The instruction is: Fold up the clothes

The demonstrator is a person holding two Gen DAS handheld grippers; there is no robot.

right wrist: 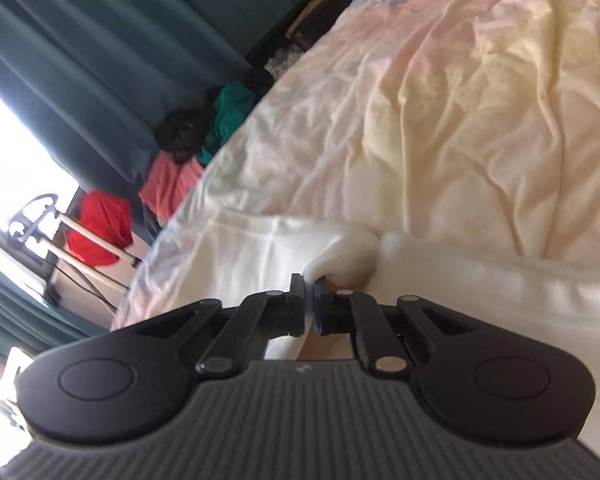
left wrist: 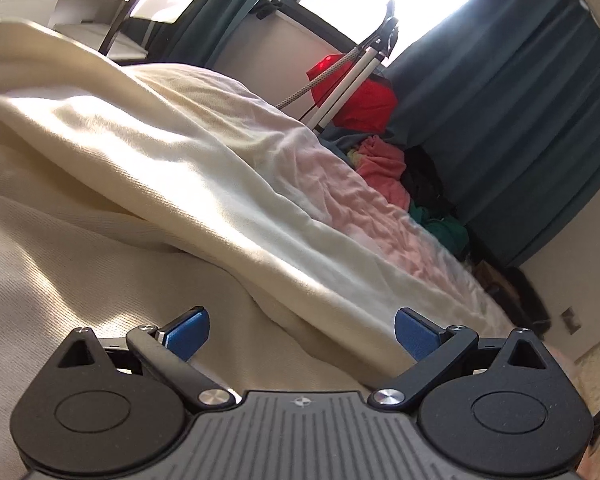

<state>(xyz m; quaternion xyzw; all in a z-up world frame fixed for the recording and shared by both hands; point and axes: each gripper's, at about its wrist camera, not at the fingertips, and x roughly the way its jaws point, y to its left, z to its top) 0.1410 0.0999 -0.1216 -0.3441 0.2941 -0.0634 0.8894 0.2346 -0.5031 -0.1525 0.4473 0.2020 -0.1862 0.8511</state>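
A cream ribbed garment lies in loose folds across the bed, filling the left wrist view. My left gripper hovers low over it, open, its blue pads wide apart with nothing pinched between them. In the right wrist view the same cream garment stretches along the bed's near side. My right gripper is shut on a bunched edge of the garment, which curls up just past the fingertips.
The bed has a rumpled pastel pink and yellow sheet. Beside the bed lies a pile of clothes: coral, green, black and red. A white-legged stand and teal curtains flank a bright window.
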